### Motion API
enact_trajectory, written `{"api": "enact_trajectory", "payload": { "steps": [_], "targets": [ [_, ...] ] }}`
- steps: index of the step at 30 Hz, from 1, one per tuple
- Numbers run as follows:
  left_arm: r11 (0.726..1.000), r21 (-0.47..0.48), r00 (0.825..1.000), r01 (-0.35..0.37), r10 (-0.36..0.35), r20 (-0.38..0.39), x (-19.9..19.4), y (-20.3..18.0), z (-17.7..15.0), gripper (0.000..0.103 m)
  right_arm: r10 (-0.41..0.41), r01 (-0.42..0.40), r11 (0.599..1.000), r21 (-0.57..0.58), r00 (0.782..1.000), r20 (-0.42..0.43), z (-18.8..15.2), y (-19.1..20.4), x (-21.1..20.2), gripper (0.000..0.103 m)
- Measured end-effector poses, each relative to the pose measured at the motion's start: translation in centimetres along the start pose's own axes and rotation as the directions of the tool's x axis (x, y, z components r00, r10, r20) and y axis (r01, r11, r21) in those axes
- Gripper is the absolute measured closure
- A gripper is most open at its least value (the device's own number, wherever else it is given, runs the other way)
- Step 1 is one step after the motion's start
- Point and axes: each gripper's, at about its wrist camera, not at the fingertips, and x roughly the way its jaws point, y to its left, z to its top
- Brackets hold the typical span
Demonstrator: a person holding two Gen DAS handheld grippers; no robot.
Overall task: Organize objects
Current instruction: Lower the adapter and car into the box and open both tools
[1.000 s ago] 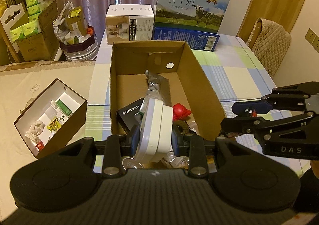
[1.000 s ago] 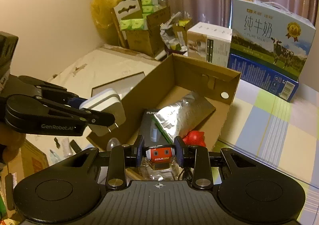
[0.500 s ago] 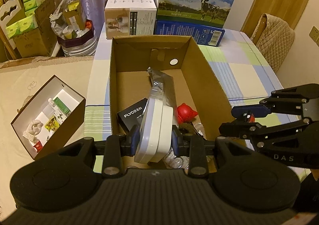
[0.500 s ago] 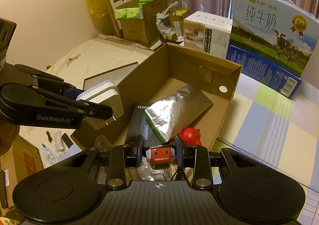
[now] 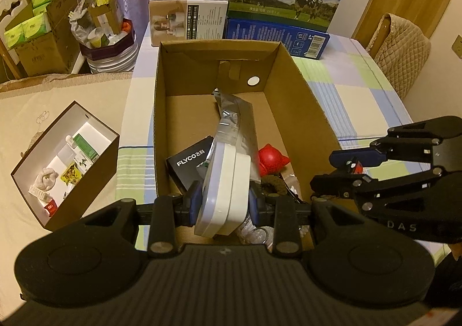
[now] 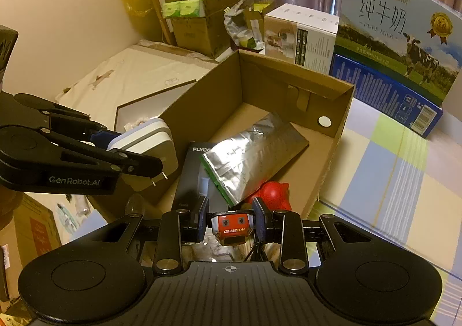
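**Two loads over one crowded box**

With both grippers full above the same carton, we judge the main danger to be a clash on the way in. Our left gripper (image 5: 222, 204) is clamped on the white charger (image 5: 223, 190), held on edge over the near end of the box (image 5: 303, 100); in the right wrist view its plug pins point down. Our right gripper (image 6: 231, 223) is closed on a small red toy car (image 6: 231, 227), also above the near end. The two tools hang just beside each other, so lowering them together could knock one load loose.

The floor below is busy. A foil pouch (image 6: 248, 155) lies partly over a black Flyco case (image 5: 189, 161), with a red ball (image 6: 274, 193) beside them. If we let the charger go from here, we think it could land on the sloping pouch and slide or tip onto its pins. The car, being small, may roll toward the ball or vanish under the pouch.

The far end of the box looks bare; aiming there would seem safer, though the reach brings us closer to the side wall.
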Motion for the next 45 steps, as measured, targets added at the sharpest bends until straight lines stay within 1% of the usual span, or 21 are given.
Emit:
{"api": "enact_trajectory", "payload": {
  "steps": [4,5,6,7,18,45],
  "targets": [
    [1.0,-0.001,1.0,-0.002,0.002,-0.006,0.4,-0.1,0.2,0.075,0.001,-0.001,1.0,0.004,1.0,-0.003,0.0,-0.2,0.3,0.073],
    [1.0,-0.002,1.0,-0.008,0.008,-0.003,0.4,-0.1,0.3,0.073,0.001,-0.001,1.0,0.004,1.0,-0.004,0.0,-0.3,0.3,0.073],
    [1.0,-0.006,1.0,-0.012,0.012,0.003,0.3,-0.1,0.3,0.064,0.001,-0.001,1.0,0.005,1.0,-0.004,0.0,-0.3,0.2,0.073],
    [1.0,-0.009,1.0,-0.012,0.012,0.009,0.2,0.0,0.4,0.061,0.001,-0.001,1.0,0.006,1.0,-0.004,0.0,-0.4,0.2,0.073],
    [0.999,-0.024,0.999,-0.027,0.028,0.022,-0.6,0.5,0.5,0.061,0.005,-0.005,1.0,0.015,1.0,0.005,-0.2,-0.5,-0.1,0.073],
    [0.999,-0.035,0.999,-0.024,0.025,0.027,-1.4,0.7,0.1,0.06,0.009,-0.01,1.0,0.002,1.0,0.016,0.3,0.3,0.4,0.073]
  ]
}}
